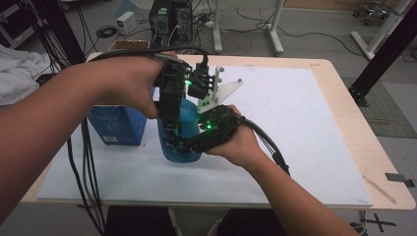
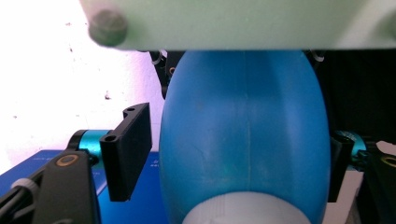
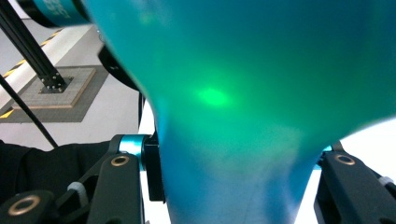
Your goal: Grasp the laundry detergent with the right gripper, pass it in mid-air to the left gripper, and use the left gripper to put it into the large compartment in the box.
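Translucent blue plastic bottle (image 1: 183,129), upright on the white-covered counter (image 1: 295,128) just beside a blue cardboard box (image 1: 118,124): right gripper (image 1: 184,144) clamped on bottle, left gripper (image 1: 173,129) straddling it, one jaw apart.

Blue bottle (image 1: 186,129) upright on white board (image 1: 295,147) over bench (image 1: 344,98). Left gripper (image 1: 172,125) reaches down onto it, right gripper (image 1: 184,145) clamps low on it. Blue box (image 1: 118,125) just left.
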### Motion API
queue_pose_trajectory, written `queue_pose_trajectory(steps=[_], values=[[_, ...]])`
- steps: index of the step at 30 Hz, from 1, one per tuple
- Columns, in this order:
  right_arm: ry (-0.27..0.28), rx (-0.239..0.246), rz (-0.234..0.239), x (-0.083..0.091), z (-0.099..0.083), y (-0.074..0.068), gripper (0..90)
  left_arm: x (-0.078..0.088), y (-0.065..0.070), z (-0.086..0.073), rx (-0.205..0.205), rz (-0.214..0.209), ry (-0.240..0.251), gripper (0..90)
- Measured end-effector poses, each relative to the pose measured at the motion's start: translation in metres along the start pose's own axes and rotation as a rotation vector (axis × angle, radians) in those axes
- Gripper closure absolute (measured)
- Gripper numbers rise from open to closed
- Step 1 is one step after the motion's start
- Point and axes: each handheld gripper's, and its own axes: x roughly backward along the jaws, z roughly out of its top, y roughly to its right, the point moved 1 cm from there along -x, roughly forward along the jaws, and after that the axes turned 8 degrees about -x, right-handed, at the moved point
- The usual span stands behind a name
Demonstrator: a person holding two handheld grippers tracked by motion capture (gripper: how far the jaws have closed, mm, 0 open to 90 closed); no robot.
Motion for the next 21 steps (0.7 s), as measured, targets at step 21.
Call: queue_pose_trajectory(steps=[21], values=[[-0.001,-0.002,-0.014,0.0015,-0.0009,0.002,47.2,-0.0019,-0.001,0.0009,0.0,-0.028,0.008,39.2]])
